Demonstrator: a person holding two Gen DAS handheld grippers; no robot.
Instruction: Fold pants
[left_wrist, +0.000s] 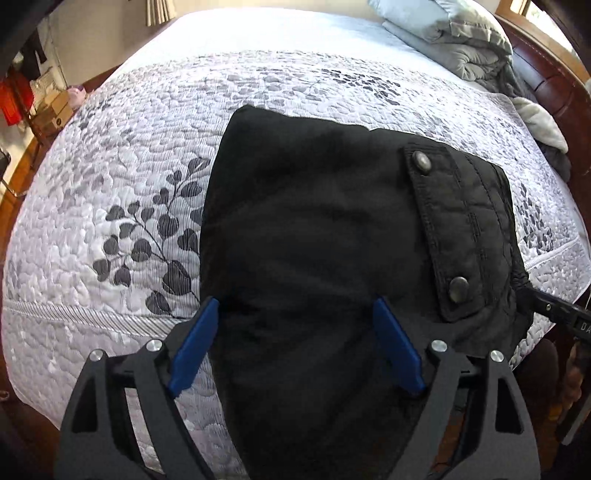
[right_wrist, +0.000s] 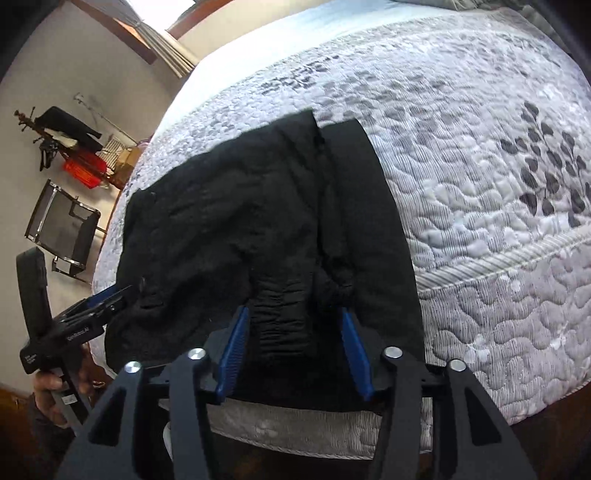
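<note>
Jaws spread wide on both: left gripper (left_wrist: 295, 343) and right gripper (right_wrist: 295, 347) straddling near edges of black pants (left_wrist: 332, 240), gripping nothing. Folded into a compact bundle on quilted bedspread (left_wrist: 110, 166), near its front edge, flap pocket (left_wrist: 458, 229) up. Probably poised to pinch for a last fold, though cloth under blue pads (right_wrist: 236, 347) too dark to judge.

One pants (left_wrist: 314, 229) (black), two snap buttons (left_wrist: 421, 160), two hand-held grippers (left_wrist: 295, 314), one quilt (left_wrist: 110, 184).

Bright daylight, seemingly from the window (right_wrist: 147, 7); heavy fisheye warp, dark pants (left_wrist: 314, 229) lose detail.
</note>
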